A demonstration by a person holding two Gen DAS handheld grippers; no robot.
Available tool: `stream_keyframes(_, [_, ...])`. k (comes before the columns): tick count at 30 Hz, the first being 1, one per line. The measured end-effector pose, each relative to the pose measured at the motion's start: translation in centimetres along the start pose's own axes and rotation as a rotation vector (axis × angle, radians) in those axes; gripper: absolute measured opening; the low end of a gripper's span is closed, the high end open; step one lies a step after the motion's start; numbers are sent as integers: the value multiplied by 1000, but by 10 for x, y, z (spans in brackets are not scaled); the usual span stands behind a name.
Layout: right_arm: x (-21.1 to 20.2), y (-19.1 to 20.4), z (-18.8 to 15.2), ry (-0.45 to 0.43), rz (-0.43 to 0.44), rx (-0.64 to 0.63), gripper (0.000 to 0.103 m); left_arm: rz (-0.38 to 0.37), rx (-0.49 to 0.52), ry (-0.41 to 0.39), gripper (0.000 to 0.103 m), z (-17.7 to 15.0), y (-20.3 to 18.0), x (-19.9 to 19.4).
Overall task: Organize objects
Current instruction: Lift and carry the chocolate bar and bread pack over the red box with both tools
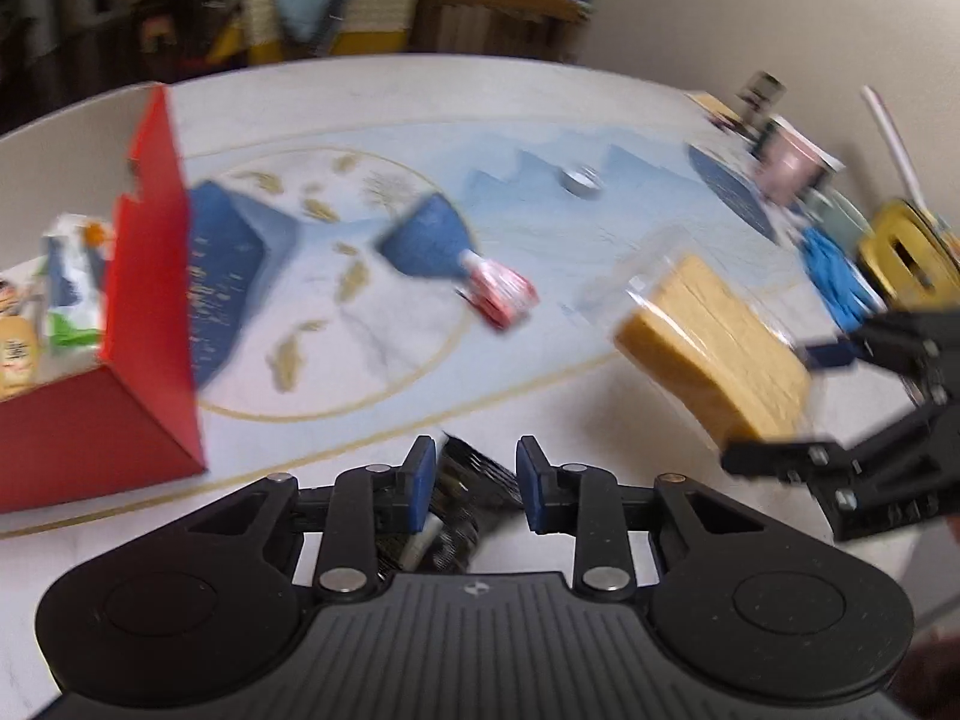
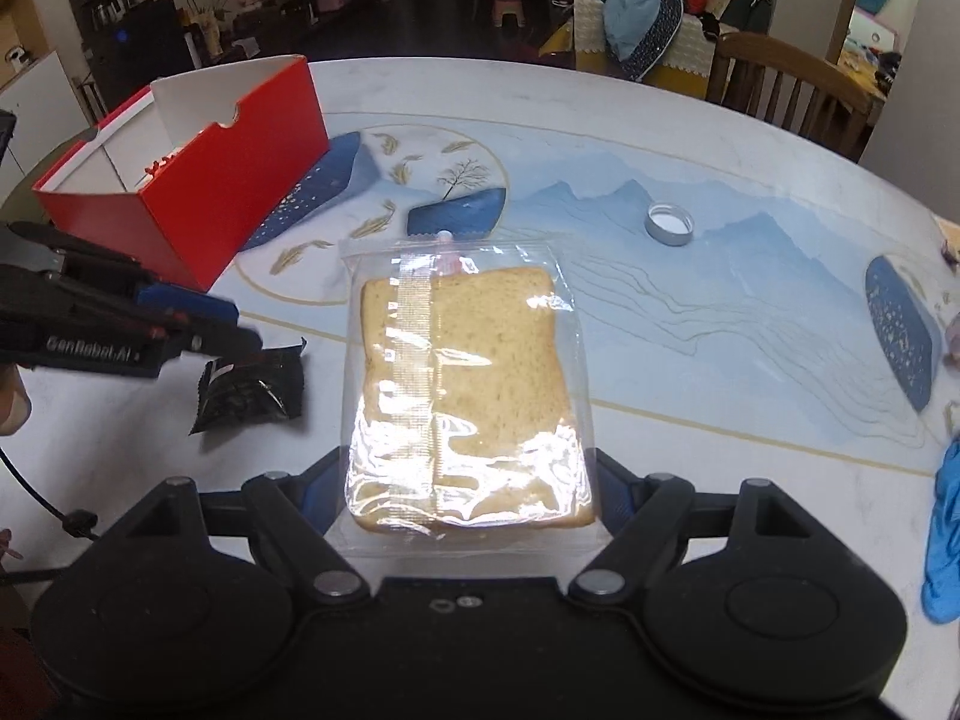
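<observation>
Left hand-held gripper (image 1: 474, 483) clamped narrow on a black packet (image 2: 252, 389), pinched by its top edge so the rest hangs clear of the surface (image 2: 690, 114). Right hand-held gripper (image 2: 471, 501) spread wide across a bagged bread slice (image 2: 465, 372), pads against the 2 side edges of the clear wrap, probably the only grip that keeps so flat and soft a thing from folding. Slice held out ahead of the jaws; seen from the left wrist, lifted off the surface.

Red box (image 2: 240, 180) at the far left, open at the top, white inside, with a notched rim. Left wrist view shows packets already lying in it (image 1: 69, 276), though blur hides what they are. Likely the place for collected things, which would explain why both loads are carried raised and aimed that way.

Loose on the surface: a red-and-white packet (image 1: 501, 294) near the middle, mostly hidden behind the bread in the right view; a silver cap (image 2: 669, 225) farther right; a blue cloth (image 2: 948, 546) at the near right edge. Clutter of jars and a yellow thing (image 1: 906, 258) at the far right in the left view, too smeared to name.

Judged from this: 2 items in hand, neither boxed yet, several left.
</observation>
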State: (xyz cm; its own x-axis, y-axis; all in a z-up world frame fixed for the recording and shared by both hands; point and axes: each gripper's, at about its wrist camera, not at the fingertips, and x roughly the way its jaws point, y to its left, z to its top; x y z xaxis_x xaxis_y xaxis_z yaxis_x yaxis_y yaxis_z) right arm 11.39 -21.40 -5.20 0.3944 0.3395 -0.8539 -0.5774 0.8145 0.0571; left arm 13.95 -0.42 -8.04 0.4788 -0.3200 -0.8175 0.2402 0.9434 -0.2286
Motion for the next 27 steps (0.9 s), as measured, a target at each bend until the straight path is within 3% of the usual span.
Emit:
stream_keyframes(2, [0,1,-1,5,0,14,80,-14,50,15,30,-3,-2,2])
stream_keyframes(4, [0,3,-4,10,-2,21,80,3,111,30,49,-6,-4,5])
stream_keyframes(5, [1,4,-5,14,-3,24,80,1,133,36,68,-8,-4,7])
stream_keyframes(6, [1,5,-7,17,-4,26,80,-8,151,39,71,-9,-3,8])
stream_keyframes(13, [2,7,-15,33,-16,52,80,9,307,126,71,-21,-4,30])
stream_keyframes(17, [2,6,-18,40,-24,64,80,11,315,126,70,-23,-2,35])
stream_keyframes(23, [2,8,-19,46,-28,71,80,37,371,117,38,-24,-8,39])
stream_keyframes(27, [1,10,-18,42,-27,71,80,45,358,93,33,-23,-7,37])
